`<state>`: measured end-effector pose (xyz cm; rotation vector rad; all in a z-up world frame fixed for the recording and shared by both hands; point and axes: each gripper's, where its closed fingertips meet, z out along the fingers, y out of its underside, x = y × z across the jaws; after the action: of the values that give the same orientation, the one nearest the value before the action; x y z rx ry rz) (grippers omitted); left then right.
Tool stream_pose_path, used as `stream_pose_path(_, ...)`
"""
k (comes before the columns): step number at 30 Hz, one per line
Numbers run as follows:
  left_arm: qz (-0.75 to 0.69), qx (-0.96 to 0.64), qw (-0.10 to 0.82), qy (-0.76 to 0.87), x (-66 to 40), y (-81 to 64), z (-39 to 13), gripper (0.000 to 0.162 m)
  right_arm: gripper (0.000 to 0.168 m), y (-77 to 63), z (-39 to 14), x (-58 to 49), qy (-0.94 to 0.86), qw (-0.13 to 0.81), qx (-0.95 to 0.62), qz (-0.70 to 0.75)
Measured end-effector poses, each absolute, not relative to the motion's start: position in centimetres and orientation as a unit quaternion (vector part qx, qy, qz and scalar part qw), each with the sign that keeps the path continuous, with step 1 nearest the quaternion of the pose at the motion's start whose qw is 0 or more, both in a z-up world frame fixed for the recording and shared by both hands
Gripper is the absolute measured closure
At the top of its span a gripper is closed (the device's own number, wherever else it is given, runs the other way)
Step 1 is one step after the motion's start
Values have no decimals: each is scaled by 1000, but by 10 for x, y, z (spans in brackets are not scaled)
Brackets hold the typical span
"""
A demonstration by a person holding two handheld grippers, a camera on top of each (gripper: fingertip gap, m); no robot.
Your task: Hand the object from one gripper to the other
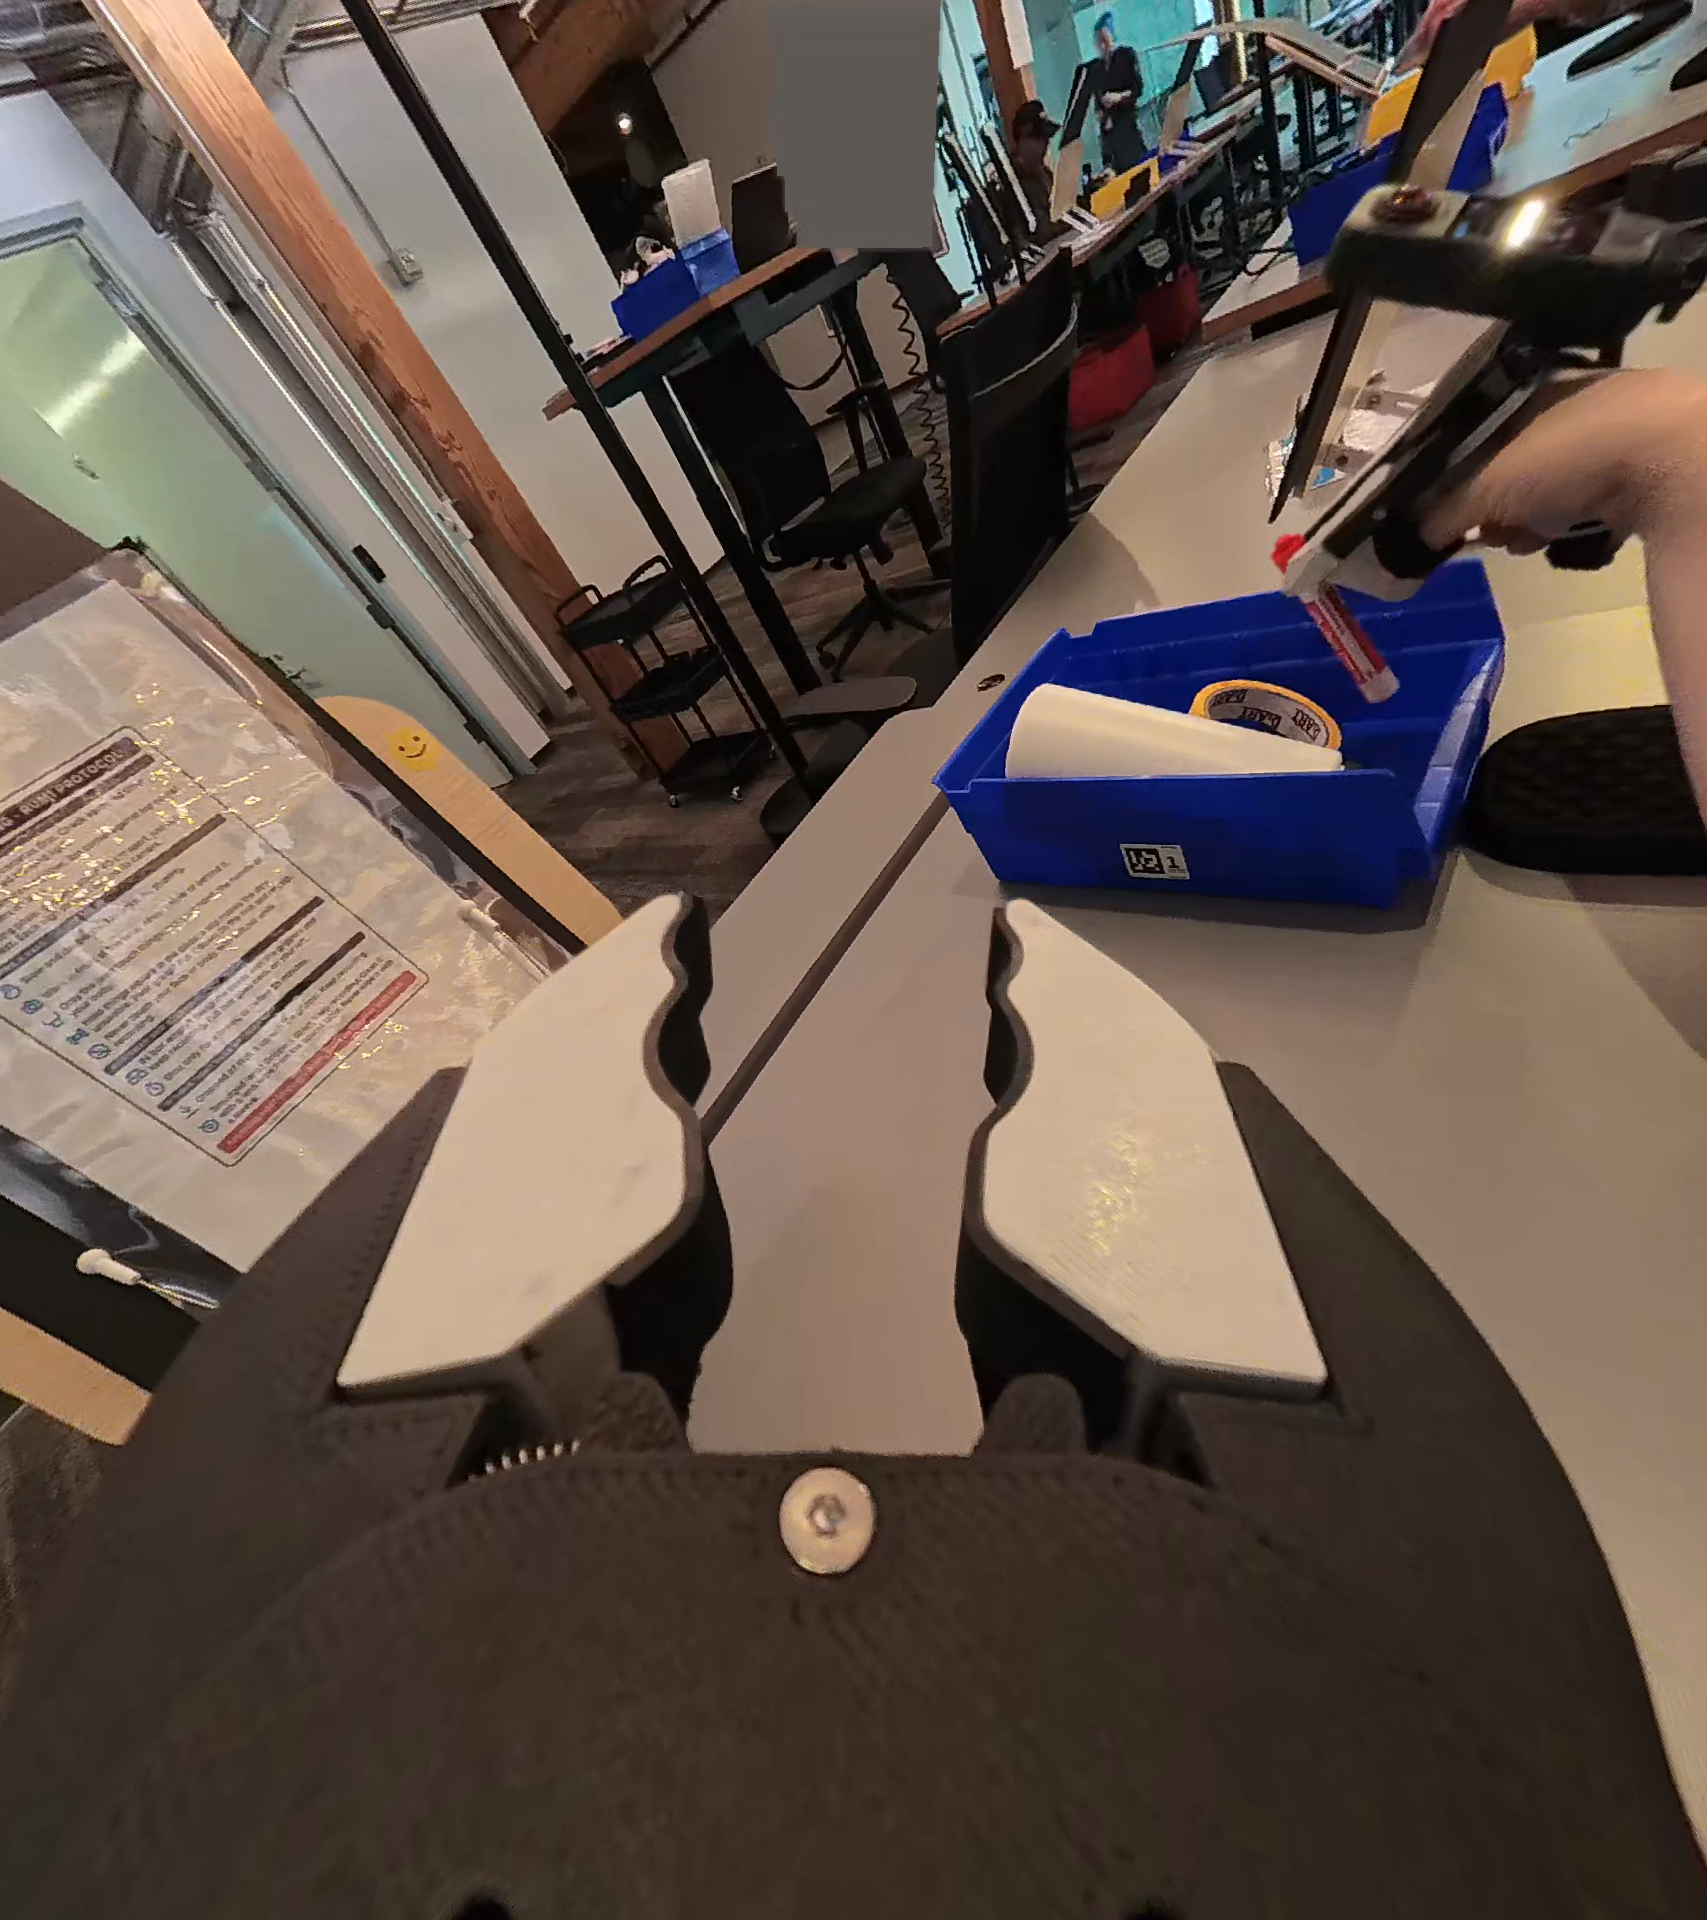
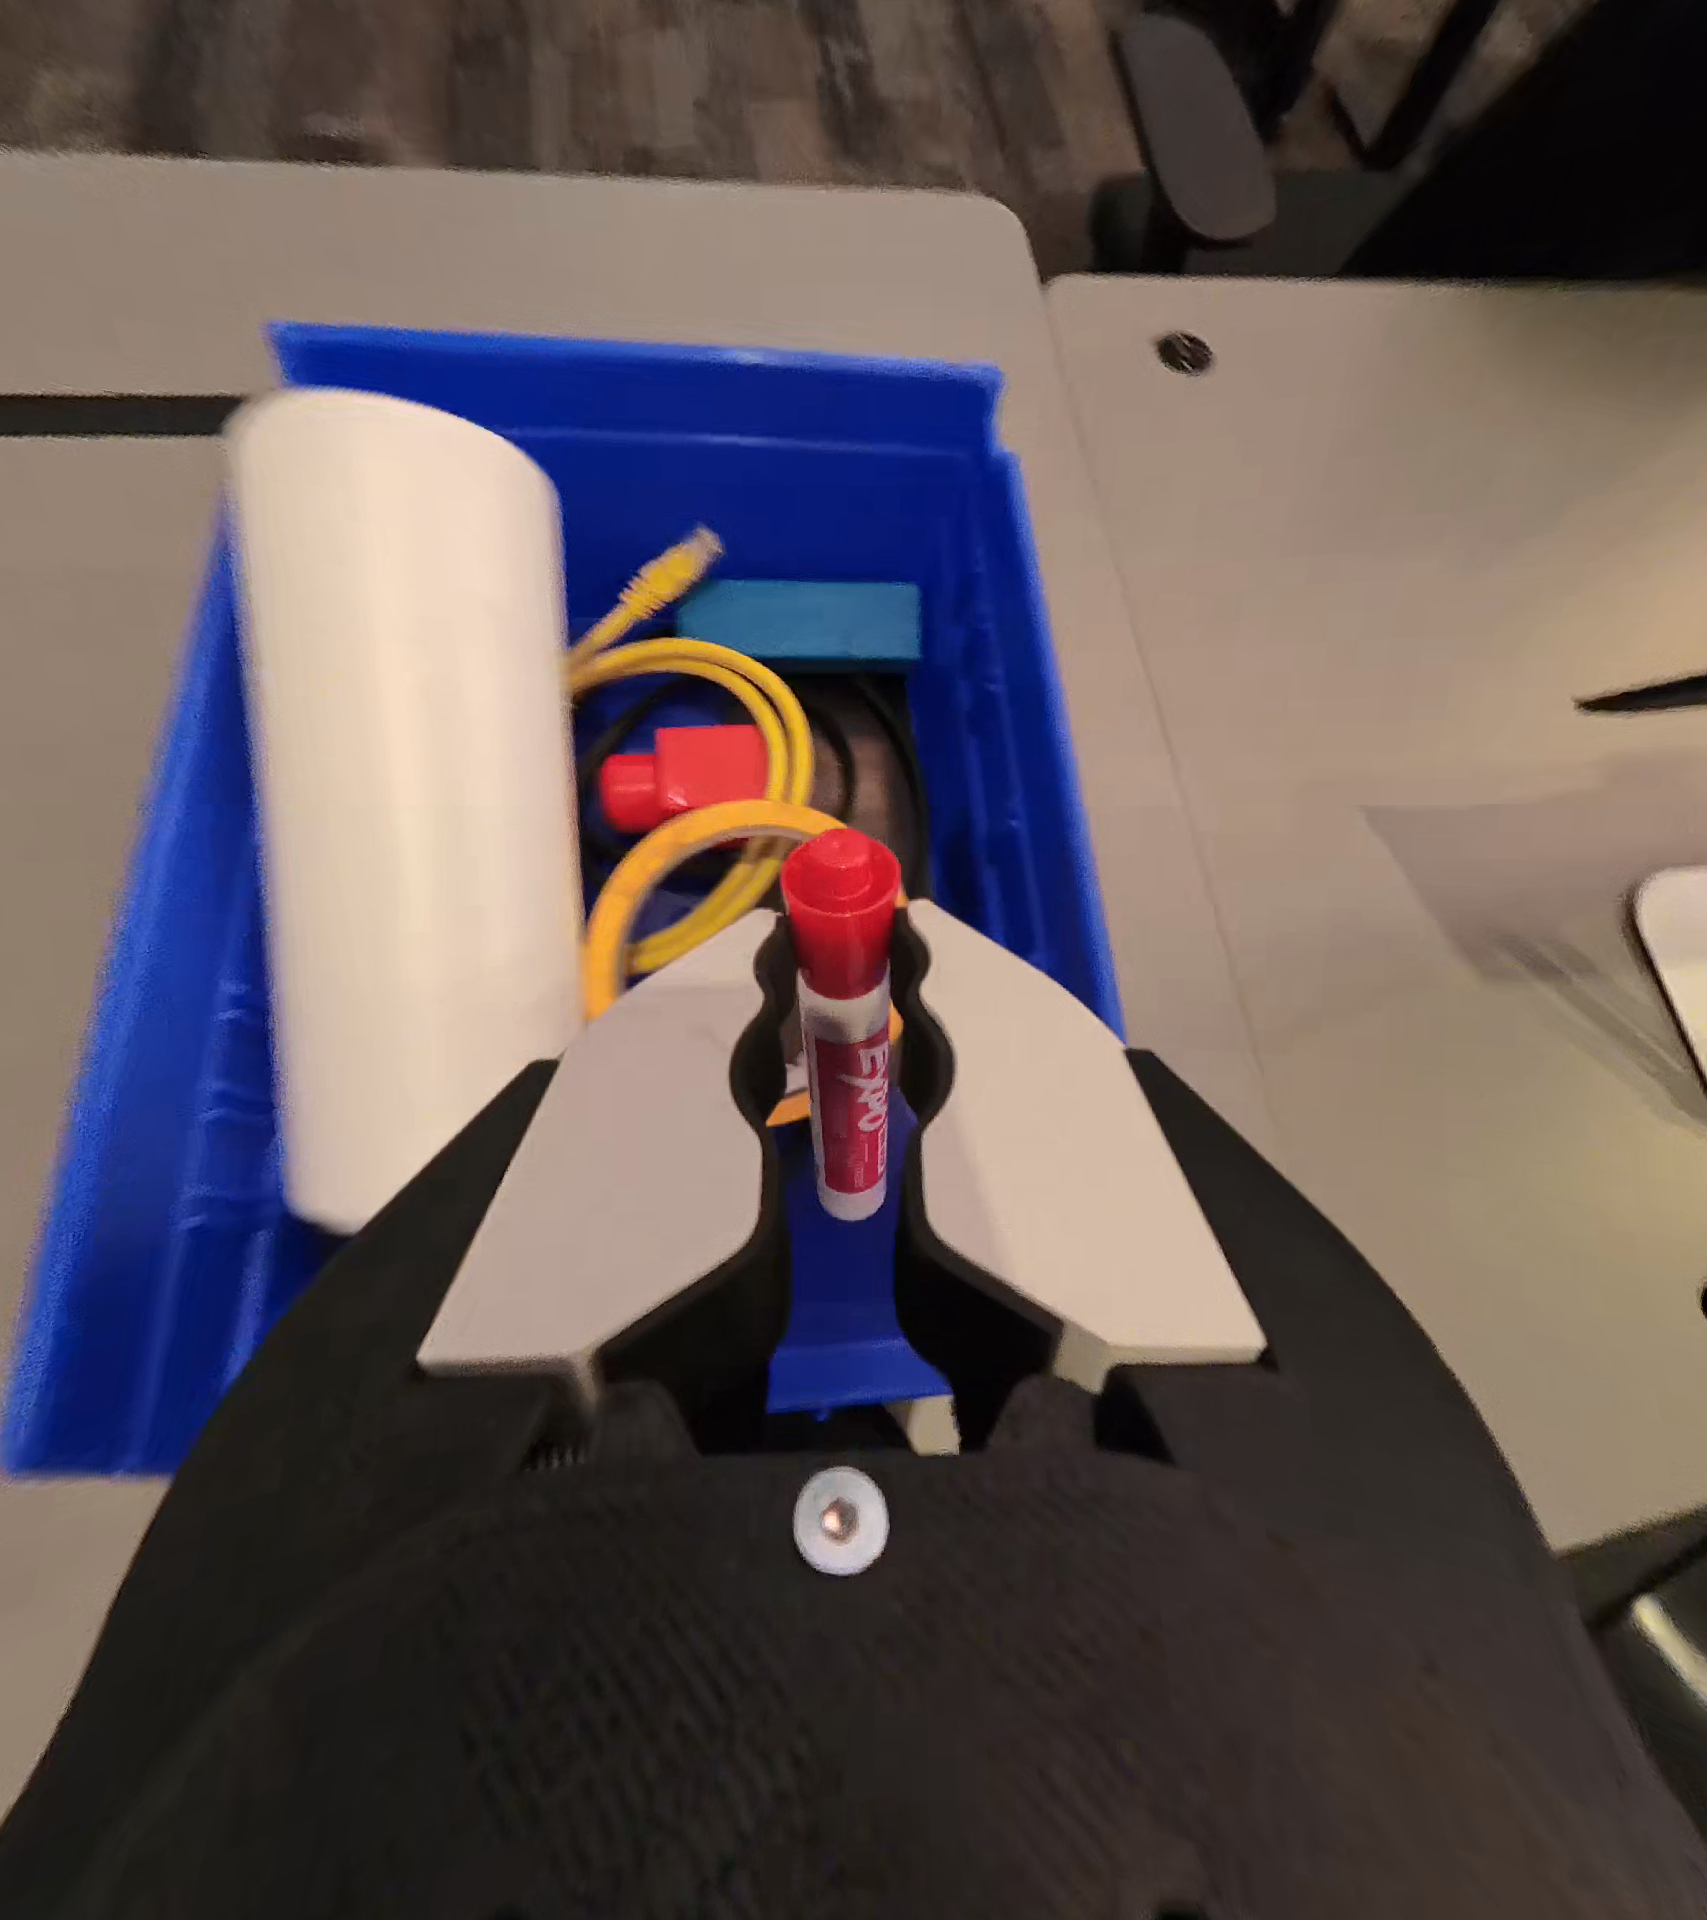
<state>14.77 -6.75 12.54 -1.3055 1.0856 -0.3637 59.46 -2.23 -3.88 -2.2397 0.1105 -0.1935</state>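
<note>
Above the blue bin, the right gripper is clamped on a red marker, its two pale fingers pinching the barrel just below the red cap, which points away from the camera while the white tail end hangs back between the fingers. Seen from the left wrist view, that same marker slants downward over the far right part of the bin, held at its cap end, with a person's hand gripping the tool's handle. Inside the bin lie a white cylinder along the left side, a coiled yellow cable, a small red block, a teal block at the far end and a roll of yellow tape (partly hidden behind the cylinder in the left wrist view). The left gripper is low and near over the grey table, well apart from the bin, fingers spread wide with nothing between them. A laminated sheet stands at the left.
</note>
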Motion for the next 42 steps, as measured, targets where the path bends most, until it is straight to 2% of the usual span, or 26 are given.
stream_pose_path(4,-147,-581,636,487,149,-66,119,111,146,-20,-81,629,79,350,-917,-172)
stream_pose_path(6,-140,-583,637,485,147,-64,119,111,130,-22,-73,635,68,336,-912,-223)
stream_pose_path(7,-138,-584,639,481,145,-63,121,111,119,-20,-57,634,65,359,-899,-241)
stream_pose_path(12,-117,-603,657,437,111,-52,136,109,120,-11,53,588,42,572,-794,-203)
stream_pose_path(16,-1,-686,653,322,19,-16,135,108,121,-17,115,535,-17,692,-710,-131)
stream_pose_path(21,54,-860,482,162,-108,4,59,107,121,-22,158,495,-41,760,-641,-101)
stream_pose_path(24,32,-905,419,74,-156,19,21,109,122,-16,165,468,-72,770,-629,-81)
stream_pose_path(27,-5,-937,349,12,-187,34,-22,112,122,-8,162,451,-96,761,-635,-94)
stream_pose_path(32,-88,-974,208,12,-186,41,-102,110,122,7,152,427,-137,735,-653,-118)
stream_pose_path(36,-109,-979,174,6,-185,52,-136,113,121,17,142,407,-176,717,-663,-122)
stream_pose_path(42,-66,-987,147,18,-192,55,-154,121,121,25,133,392,-209,698,-672,-136)
